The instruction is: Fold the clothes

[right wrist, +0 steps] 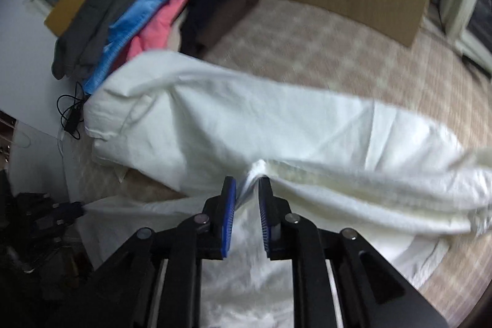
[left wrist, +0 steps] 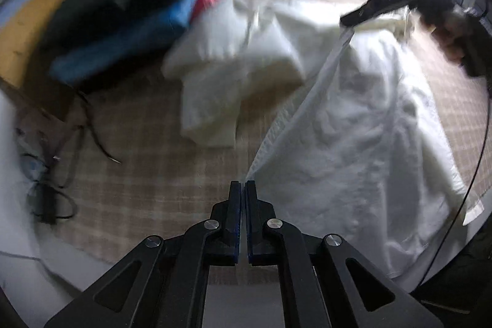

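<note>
A: Starting at the left, what lay there?

B: A pile of clothes (left wrist: 129,8), dark grey, blue and pink, heaped at the far left of the checked bed cover (left wrist: 153,174), with a black cable (right wrist: 71,112) on the cover just beside it.

A: And the left tongs (left wrist: 241,189)?

B: Their blue pads stood almost together, only a thin slit between them. A corner of the white shirt (left wrist: 353,143) reached the tips, but blur hid whether it was pinched; I could not tell.

A: Where was the shirt itself?

B: Spread over the middle and right of the cover, rumpled. One sleeve lay folded across toward the pile, its cuff end touching the pink cloth. A taut edge ran from the left tongs up to the other pair.

A: The right tongs (right wrist: 247,189)?

B: Slightly parted, with a bunched fold of the shirt hem between the pads. The pads looked loose on it rather than pressing. In the left view a hand (left wrist: 455,42) held that tool at the upper right.
</note>
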A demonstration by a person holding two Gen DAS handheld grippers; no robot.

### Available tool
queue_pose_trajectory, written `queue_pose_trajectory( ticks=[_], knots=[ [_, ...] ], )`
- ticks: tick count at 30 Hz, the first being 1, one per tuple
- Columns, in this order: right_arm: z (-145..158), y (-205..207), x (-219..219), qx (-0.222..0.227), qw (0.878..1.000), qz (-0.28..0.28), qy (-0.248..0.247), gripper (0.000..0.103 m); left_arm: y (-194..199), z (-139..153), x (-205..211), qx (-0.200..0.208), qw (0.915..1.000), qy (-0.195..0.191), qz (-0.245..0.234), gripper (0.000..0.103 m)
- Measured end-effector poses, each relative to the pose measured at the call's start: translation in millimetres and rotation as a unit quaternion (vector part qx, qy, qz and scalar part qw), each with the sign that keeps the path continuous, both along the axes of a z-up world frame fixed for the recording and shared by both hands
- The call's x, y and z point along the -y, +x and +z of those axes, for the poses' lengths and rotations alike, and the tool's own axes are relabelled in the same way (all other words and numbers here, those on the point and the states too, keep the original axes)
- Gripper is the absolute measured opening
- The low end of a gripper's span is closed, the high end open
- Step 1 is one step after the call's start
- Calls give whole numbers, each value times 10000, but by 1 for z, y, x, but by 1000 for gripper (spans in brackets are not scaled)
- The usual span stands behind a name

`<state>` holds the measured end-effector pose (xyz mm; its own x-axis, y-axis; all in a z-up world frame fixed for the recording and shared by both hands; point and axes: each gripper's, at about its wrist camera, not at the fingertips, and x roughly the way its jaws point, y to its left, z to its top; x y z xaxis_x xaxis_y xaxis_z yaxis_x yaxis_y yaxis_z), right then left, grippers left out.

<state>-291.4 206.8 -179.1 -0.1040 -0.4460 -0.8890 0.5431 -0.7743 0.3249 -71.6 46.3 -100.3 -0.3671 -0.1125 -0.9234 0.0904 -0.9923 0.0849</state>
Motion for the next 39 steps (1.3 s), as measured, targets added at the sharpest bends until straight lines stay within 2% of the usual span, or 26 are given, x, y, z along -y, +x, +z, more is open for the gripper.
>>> queue_pose_trajectory(
  ticks=[1, 2, 3, 5, 7, 8, 11, 12, 14, 17, 19, 21, 23, 27, 29, 30, 31, 32, 33, 36, 39],
  knots=[
    [10, 6, -14, -19, 9999, -19, -152, 17, 0, 0, 0, 9, 9999, -70, -100, 6],
    [21, 13, -29, -111, 9997, -43, -196, 29, 1, 1, -1, 2, 9997, -123, -212, 6],
    [32, 21, -44, -203, 9995, -68, -240, 50, 3, 4, -2, -32, 9994, -125, -314, 8],
    [58, 41, -92, -484, 9978, -258, -372, 64, 11, 16, -4, -136, 9988, -200, -428, 13],
    [71, 55, -141, -663, 9946, -646, -459, 64, 22, 33, -11, -317, 9978, -322, -481, 9],
    [67, 59, -160, -588, 9938, -879, -355, 64, 27, 41, -19, -425, 9970, -297, -569, 9],
    [41, 75, -202, -244, 9902, -1373, 8, 64, 41, 49, -67, -583, 9910, 128, -1200, 18],
    [29, 82, -210, -97, 9890, -1475, 99, 64, 44, 45, -94, -547, 9861, 262, -1549, 18],
    [4, 101, -214, 234, 9901, -1386, -32, 64, 47, 29, -141, -424, 9742, 319, -2192, 19],
    [-25, 121, -205, 417, 9915, -1226, -98, 64, 47, 4, -203, -206, 9545, 243, -2965, 21],
    [-33, 124, -197, 332, 9918, -1230, -131, 64, 45, -12, -236, -73, 9434, 105, -3314, 23],
    [-39, 123, -191, 270, 9917, -1232, -237, 64, 41, -23, -256, -1, 9375, -128, -3477, 28],
    [-42, 117, -185, 172, 9919, -1220, -320, 64, 37, -34, -271, 63, 9352, -351, -3523, 29],
    [-48, 102, -173, 141, 9935, -1124, -145, 65, 29, -43, -283, 134, 9341, -612, -3514, 29],
    [-48, 100, -167, 72, 9942, -1069, -94, 64, 26, -47, -281, 211, 9354, -542, -3487, 26],
    [-48, 99, -167, 99, 9941, -1064, -162, 60, 24, -47, -279, 243, 9362, -376, -3487, 15],
    [-48, 98, -167, 127, 9940, -1060, -230, 51, 22, -46, -277, 257, 9365, -238, -3488, 0],
    [-48, 97, -167, 155, 9939, -1055, -298, 18, 21, -44, -275, 266, 9368, -124, -3487, 0],
    [-50, 97, -167, 272, 9938, -1009, -370, 1, 19, -42, -272, 282, 9378, 7, -3461, 0],
    [-51, 100, -167, 333, 9944, -922, -389, 1, 17, -24, -256, 257, 9409, 422, -3349, 0],
    [-33, 100, -179, 77, 9935, -1032, -468, 1, 18, 1, -236, 193, 9435, 643, -3245, 0]
  ],
)
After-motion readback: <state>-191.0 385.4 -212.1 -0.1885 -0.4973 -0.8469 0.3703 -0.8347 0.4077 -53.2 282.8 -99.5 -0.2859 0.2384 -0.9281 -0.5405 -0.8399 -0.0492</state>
